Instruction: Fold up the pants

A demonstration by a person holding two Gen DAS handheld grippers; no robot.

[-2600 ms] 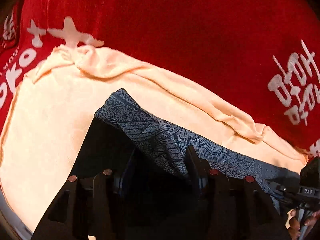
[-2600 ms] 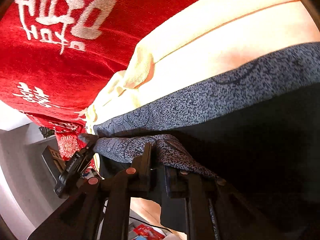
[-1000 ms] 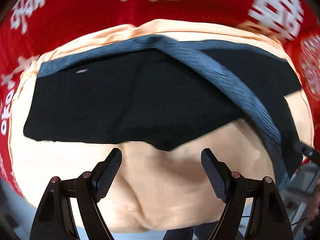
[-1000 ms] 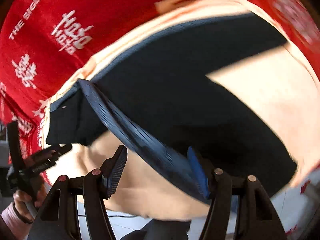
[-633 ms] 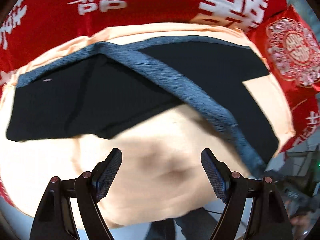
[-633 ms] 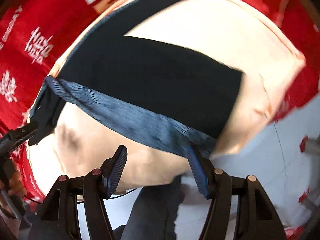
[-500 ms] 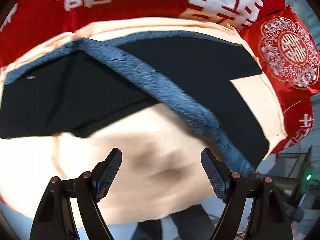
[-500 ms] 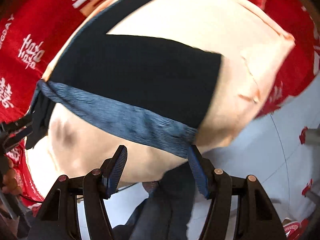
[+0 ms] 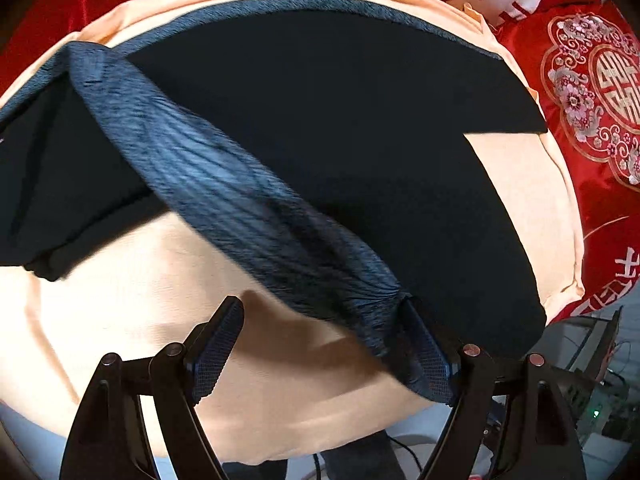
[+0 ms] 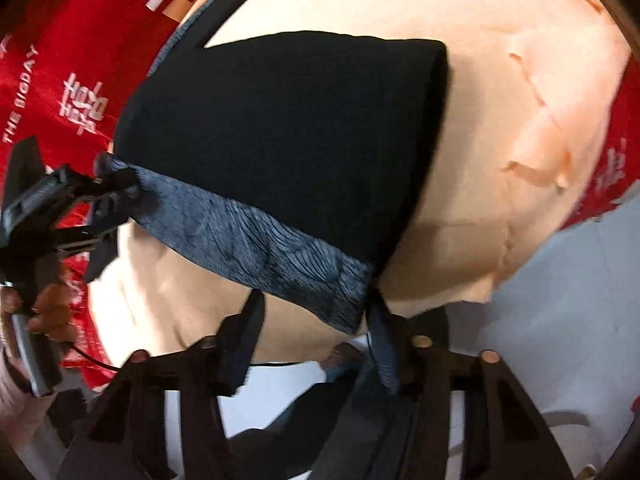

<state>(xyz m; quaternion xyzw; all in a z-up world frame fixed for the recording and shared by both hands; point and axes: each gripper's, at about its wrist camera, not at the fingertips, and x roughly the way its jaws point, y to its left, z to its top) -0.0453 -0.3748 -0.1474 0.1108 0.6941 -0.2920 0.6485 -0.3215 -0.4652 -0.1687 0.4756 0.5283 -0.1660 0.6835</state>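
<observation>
Left wrist | my left gripper [image 9: 320, 354] spread wide, patterned waistband [image 9: 240, 200] of black pants [image 9: 340, 120] against one finger | my right gripper [image 10: 316, 336] likewise agape | peach sheet [image 9: 120, 300] beneath.

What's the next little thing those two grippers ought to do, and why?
Probably shift each sideways a little and shut it on its end of the grey waistband. The left gripper and the right gripper both stand open, with a band corner against one finger of each rather than between them. The black pants look only partly folded.
</observation>
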